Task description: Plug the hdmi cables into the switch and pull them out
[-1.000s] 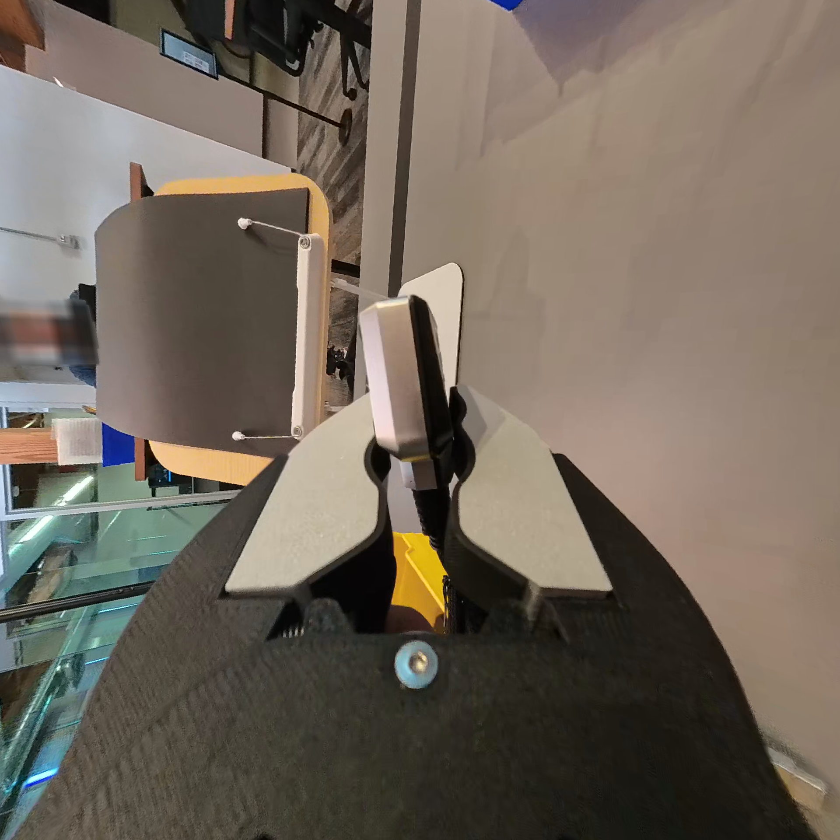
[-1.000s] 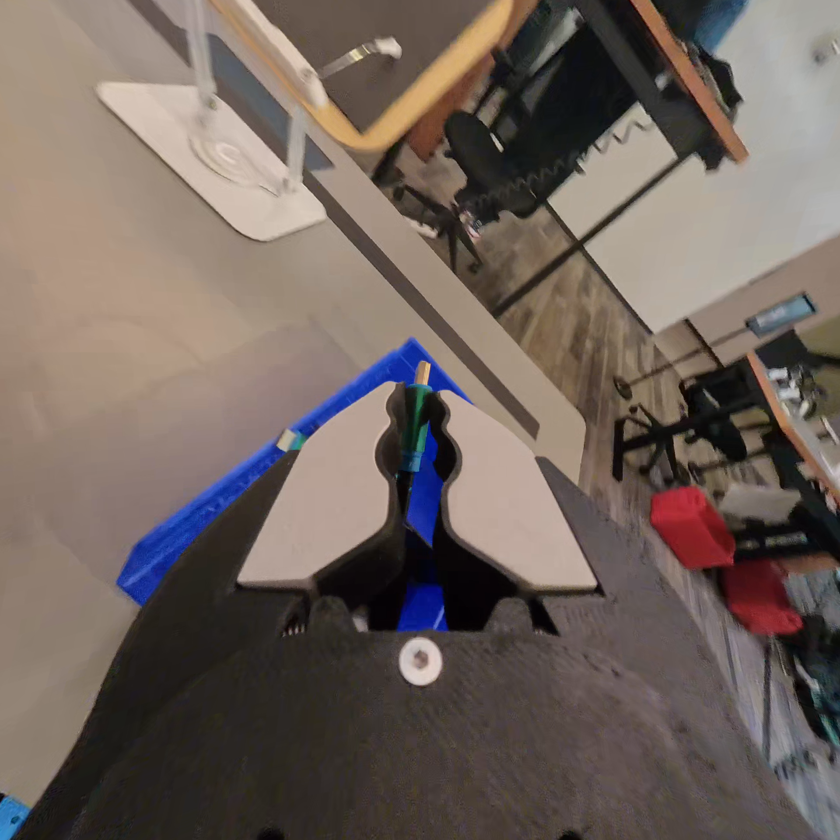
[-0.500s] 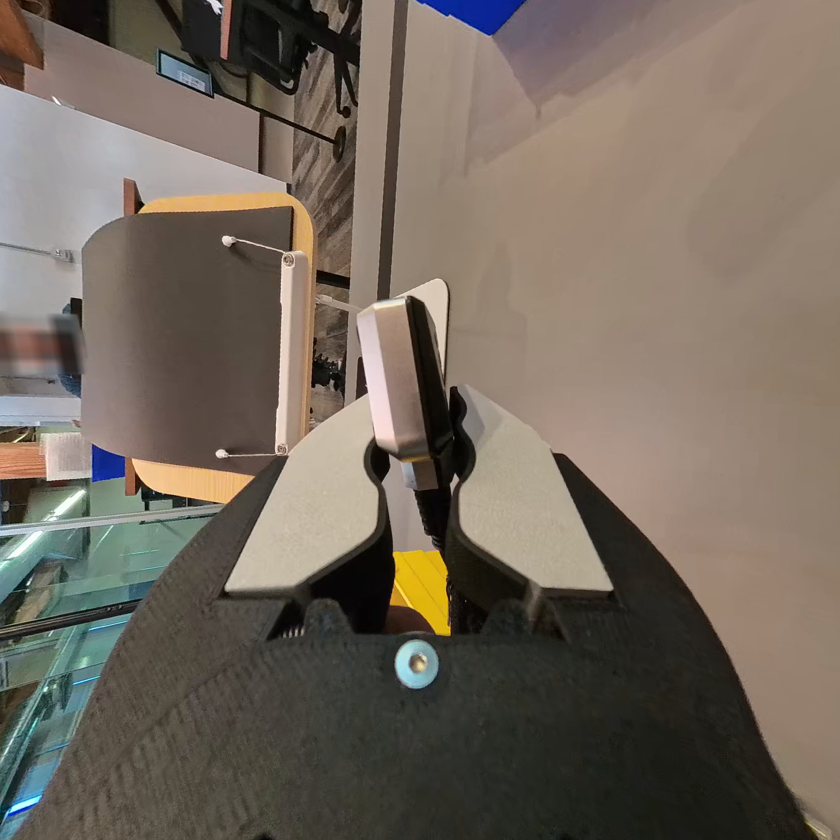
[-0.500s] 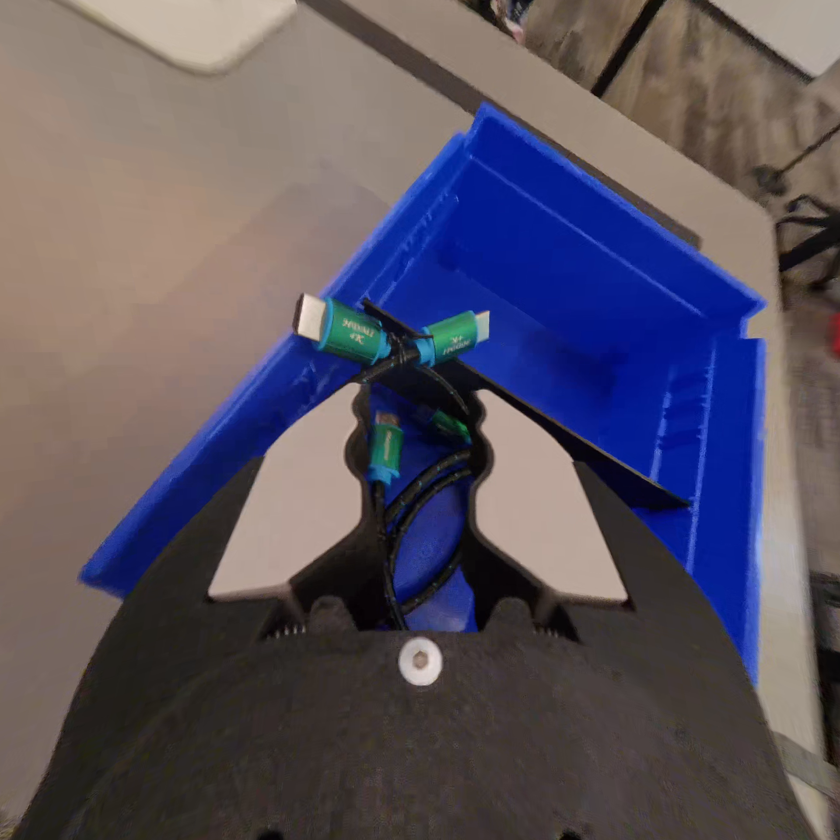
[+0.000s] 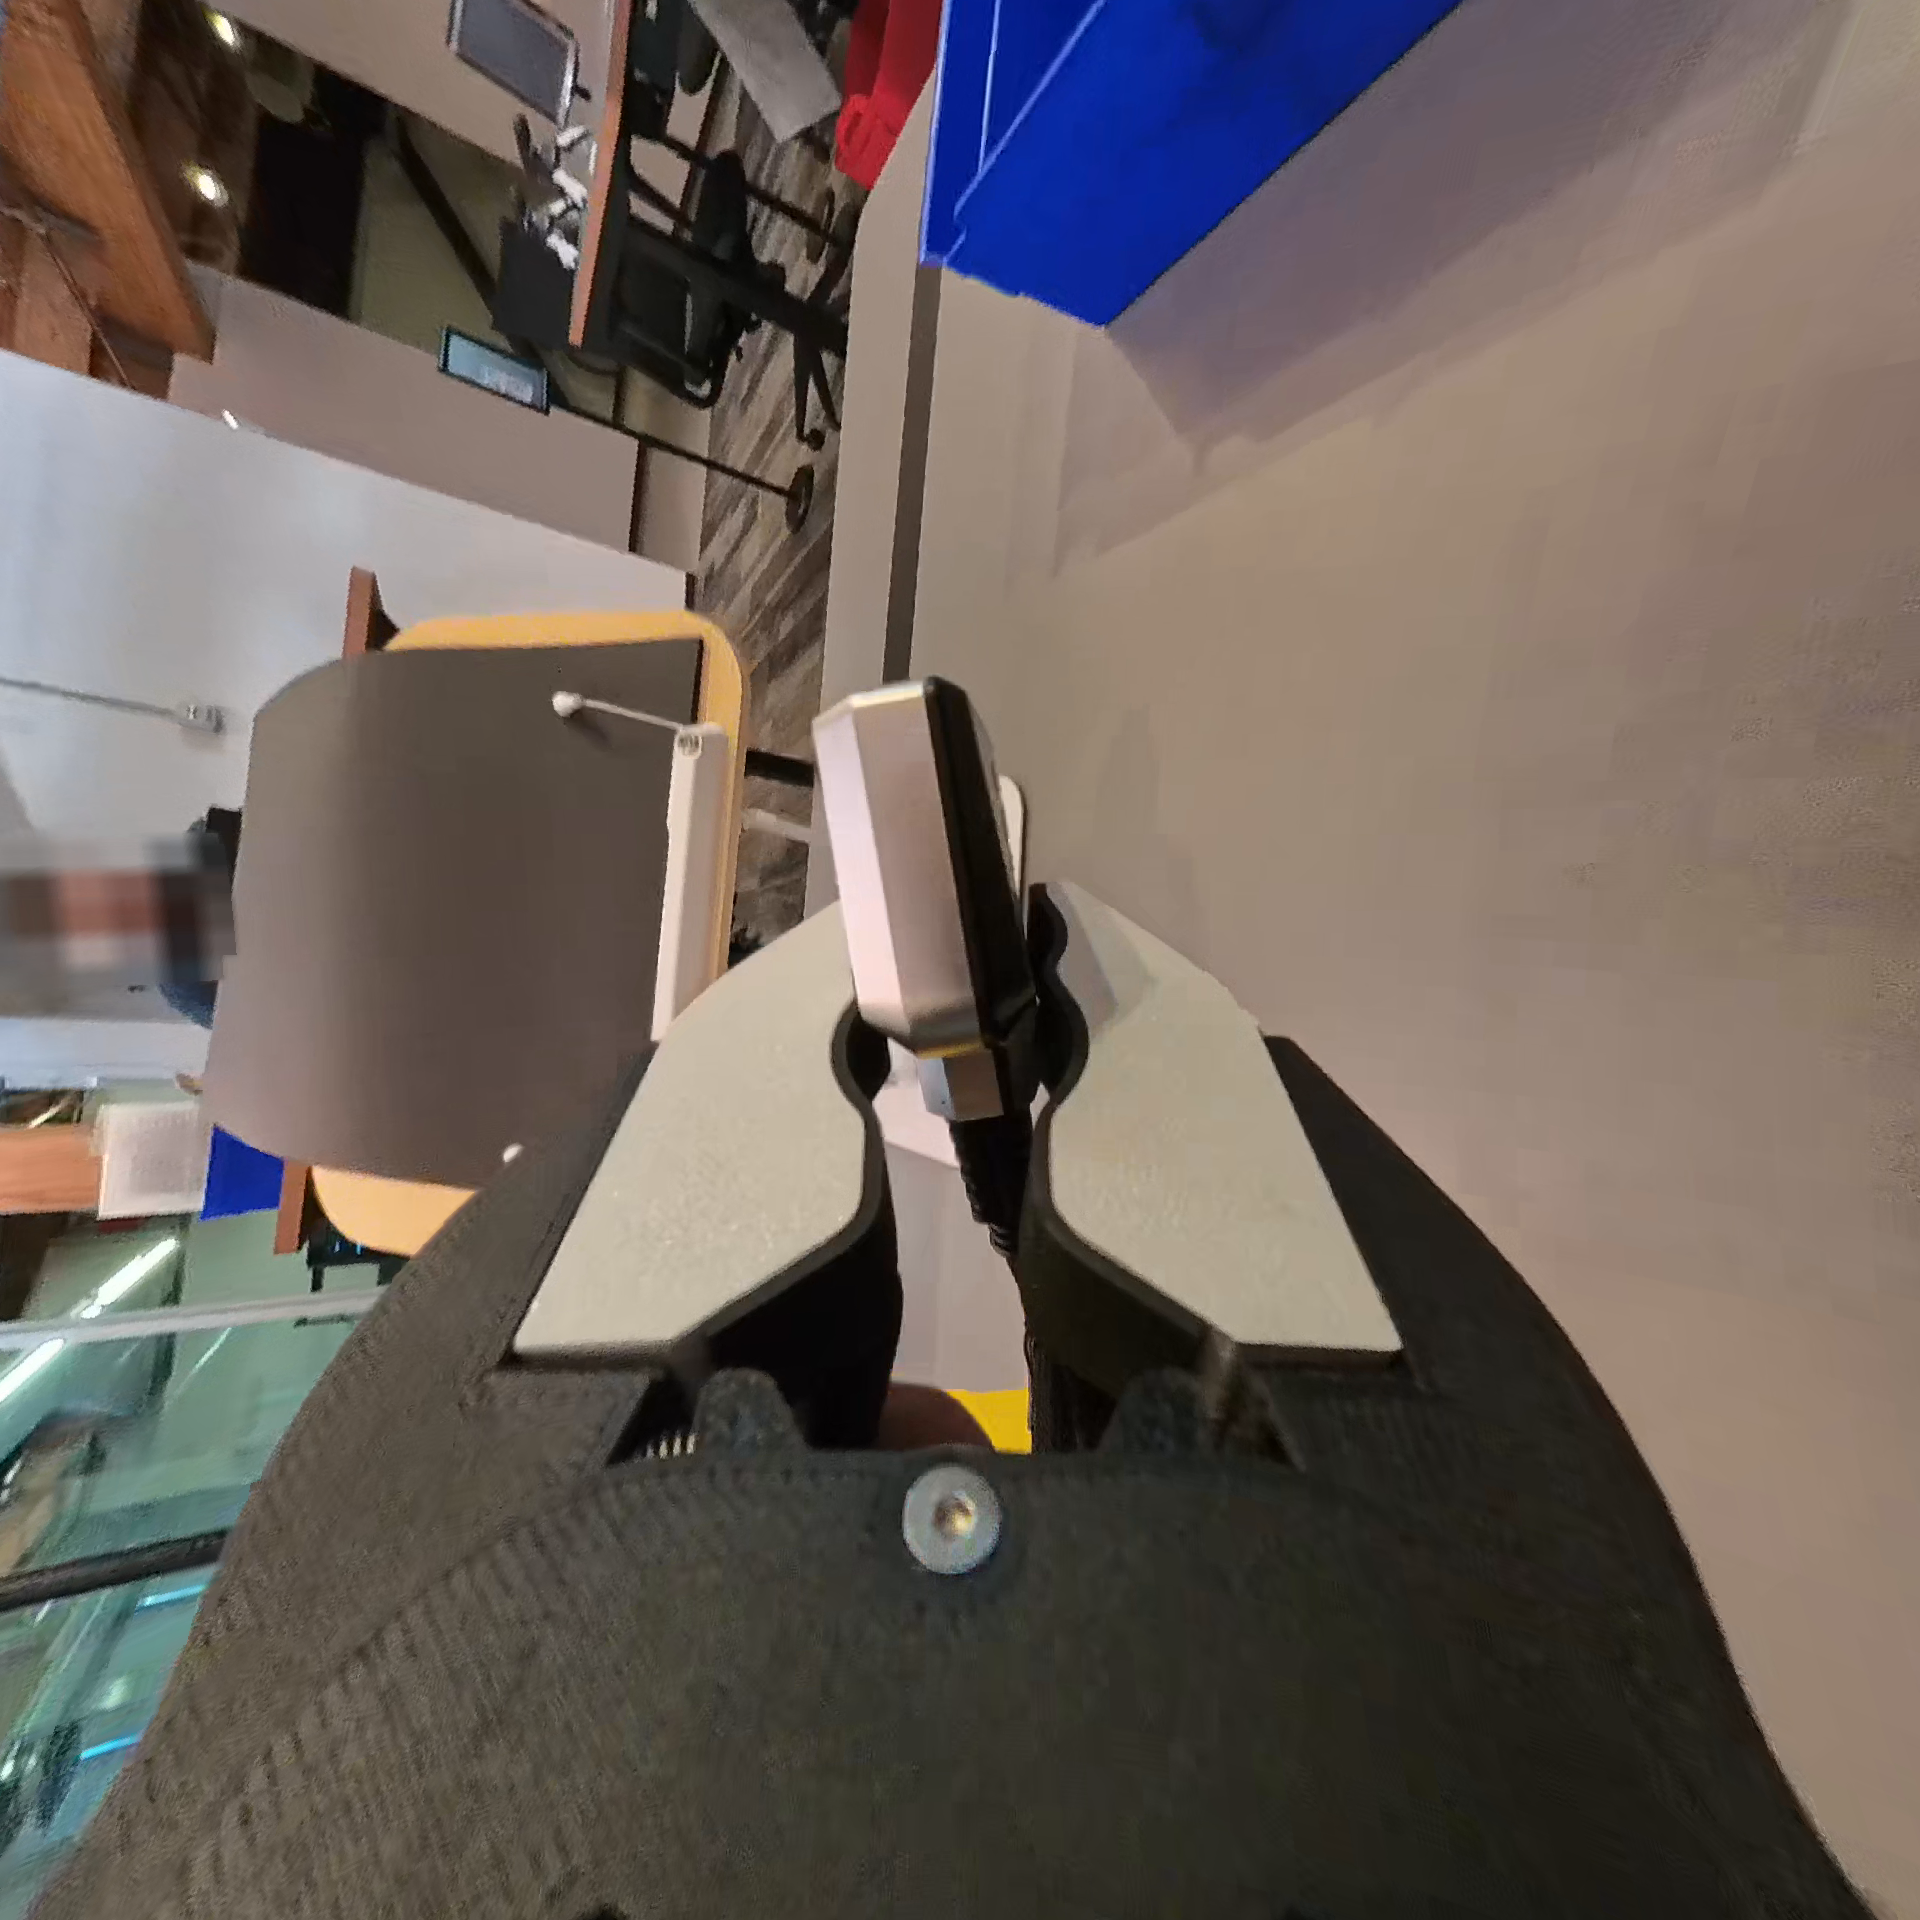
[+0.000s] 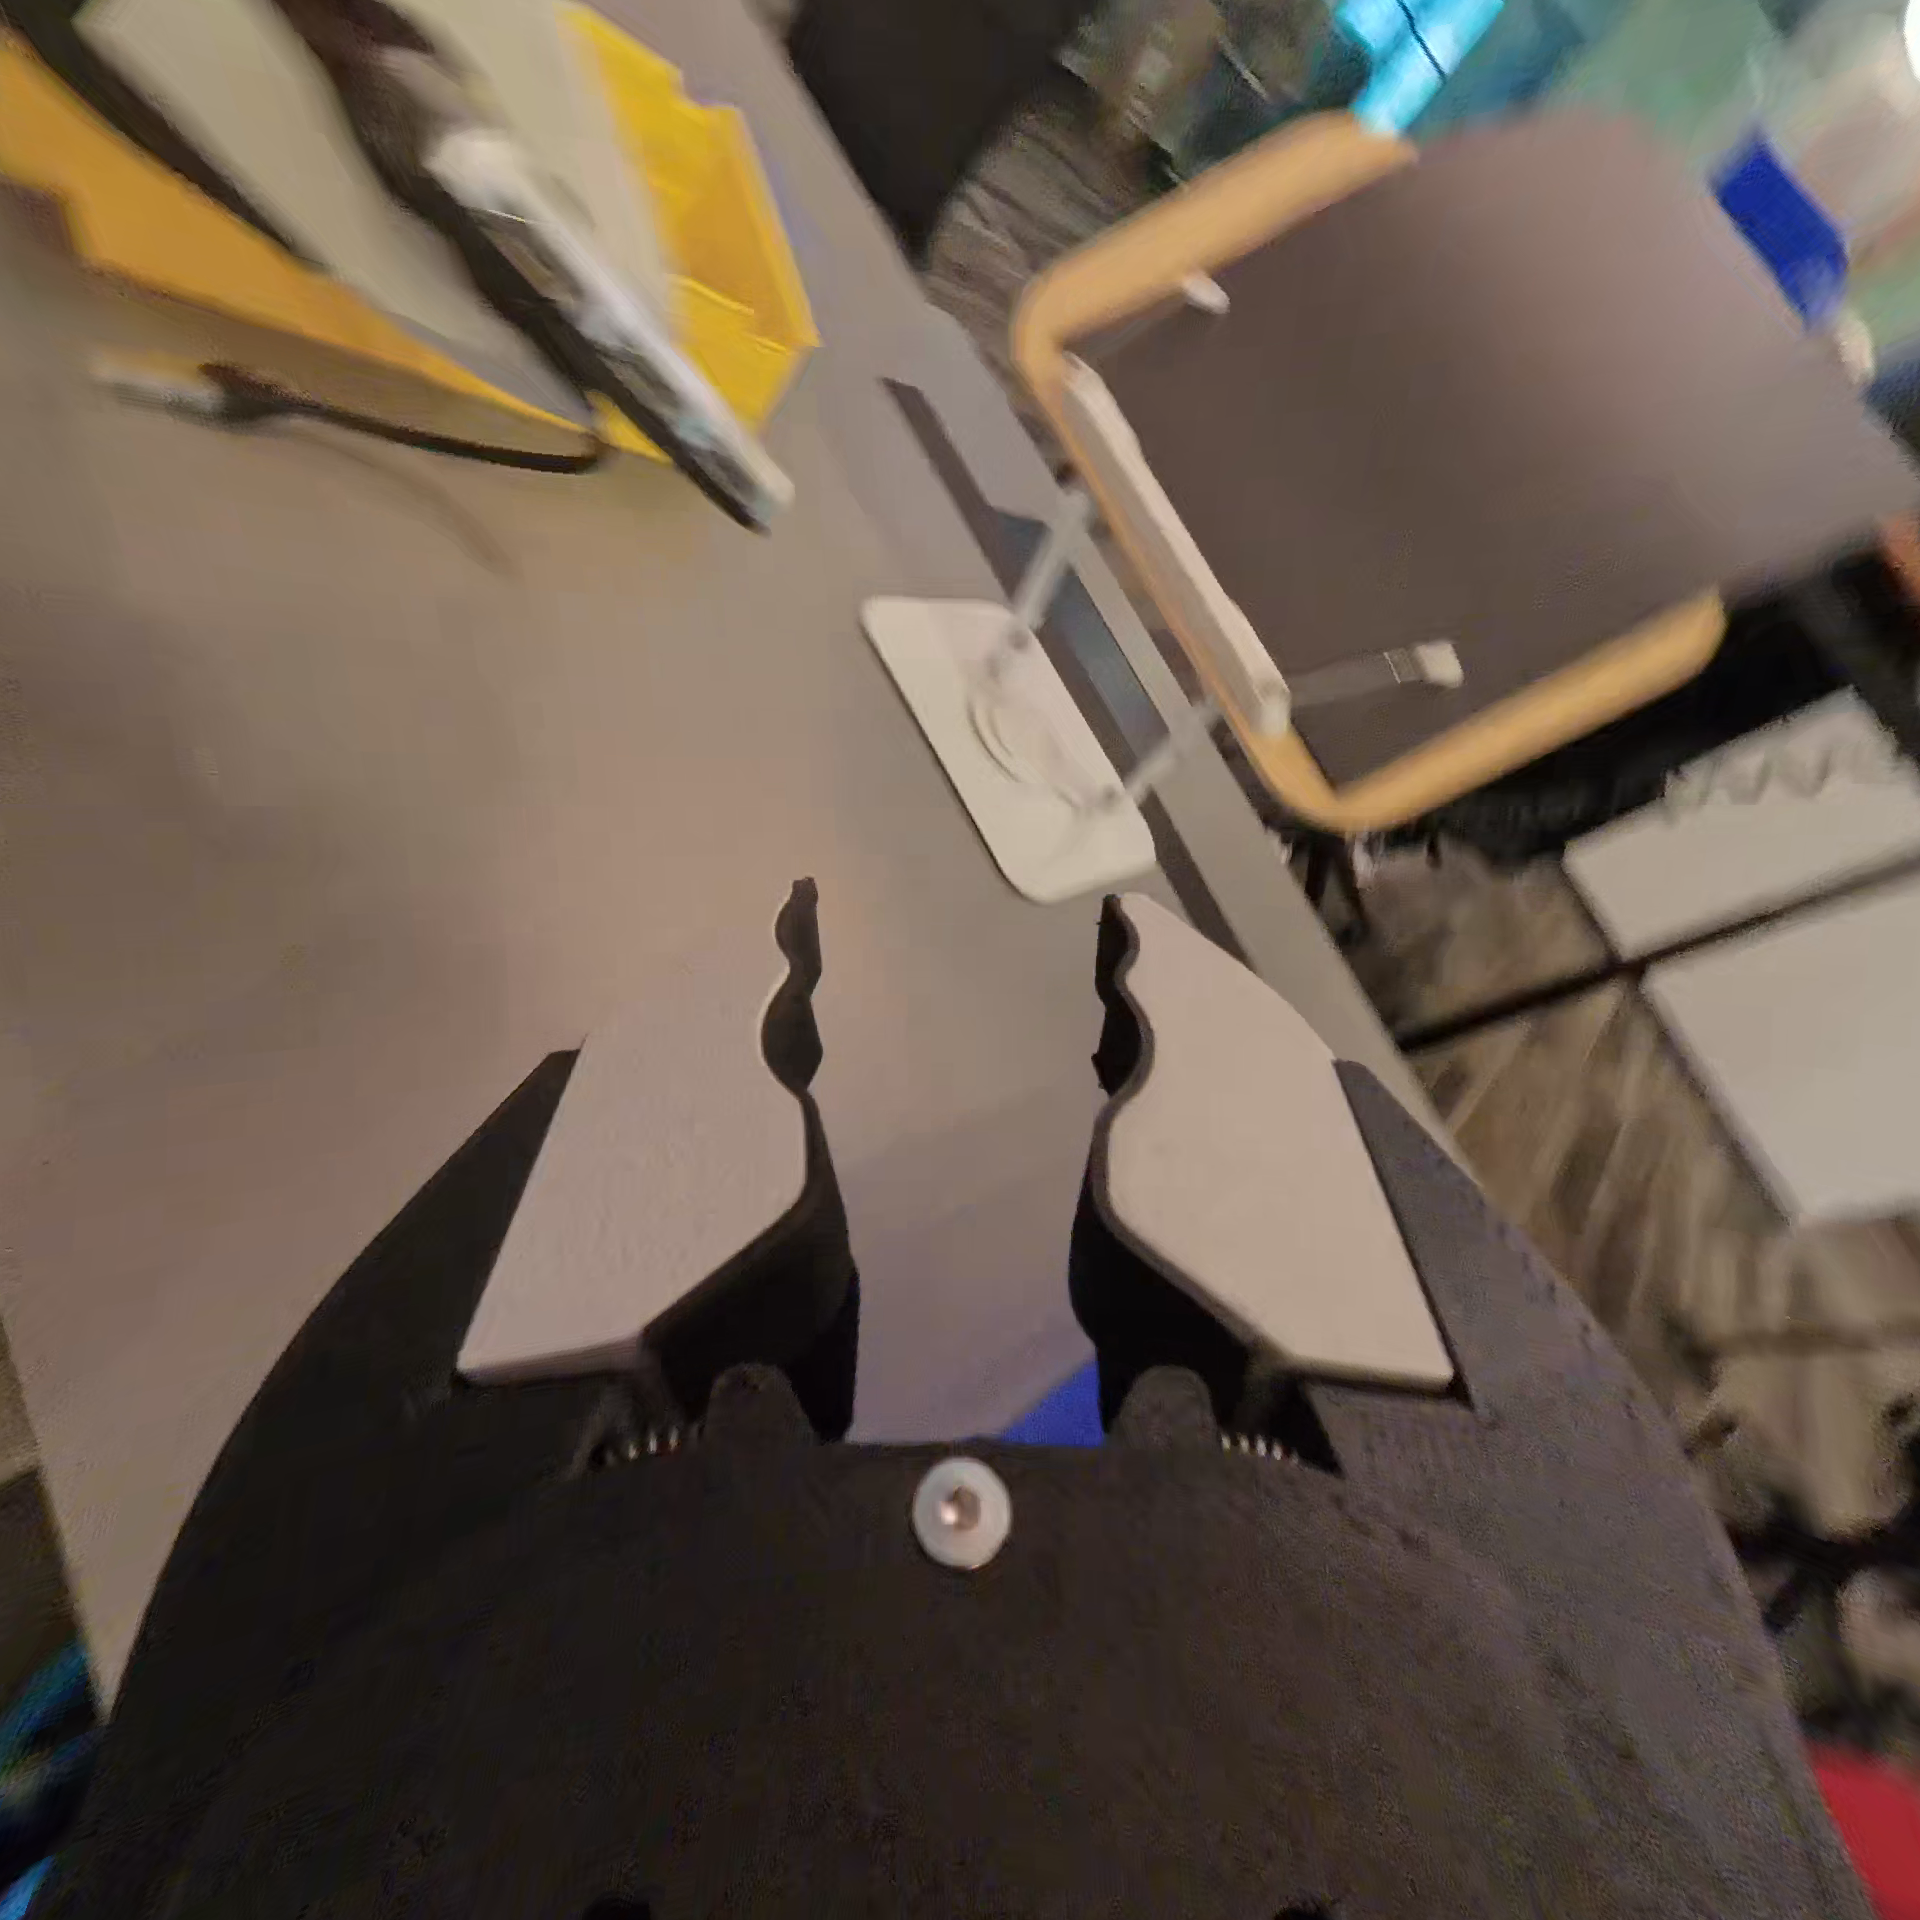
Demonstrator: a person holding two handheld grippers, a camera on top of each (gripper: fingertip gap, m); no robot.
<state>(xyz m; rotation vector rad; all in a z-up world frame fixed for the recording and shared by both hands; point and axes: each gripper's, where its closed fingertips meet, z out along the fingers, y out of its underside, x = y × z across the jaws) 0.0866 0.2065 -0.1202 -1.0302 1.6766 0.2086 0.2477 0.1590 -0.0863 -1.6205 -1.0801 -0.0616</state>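
Note:
My left gripper [image 5: 940,935] is shut on the HDMI switch [image 5: 904,873], a slim silver and black box that stands up out of the fingers above the grey table [image 5: 1507,987]. A black braided cable [image 5: 992,1174] leaves its lower end between the fingers. My right gripper [image 6: 958,899] is open and empty above the table. In the right wrist view the switch [image 6: 623,353] shows blurred at the upper left, with a black cable [image 6: 416,442] trailing onto the table. No green HDMI cable is in view.
A blue bin [image 5: 1143,135] stands on the table at the far right of the left wrist view. A yellow bin [image 6: 727,260] sits behind the switch. A white stand base [image 6: 1018,748] carries a dark panel with a tan rim [image 6: 1455,416] at the table's edge. Some 15 centimetres of space lies between my two pairs of fingers.
My right gripper opened and let go of the green-ended HDMI cable over the blue bin, then swung away toward the switch. My left gripper kept hold of the switch and shifted slightly.

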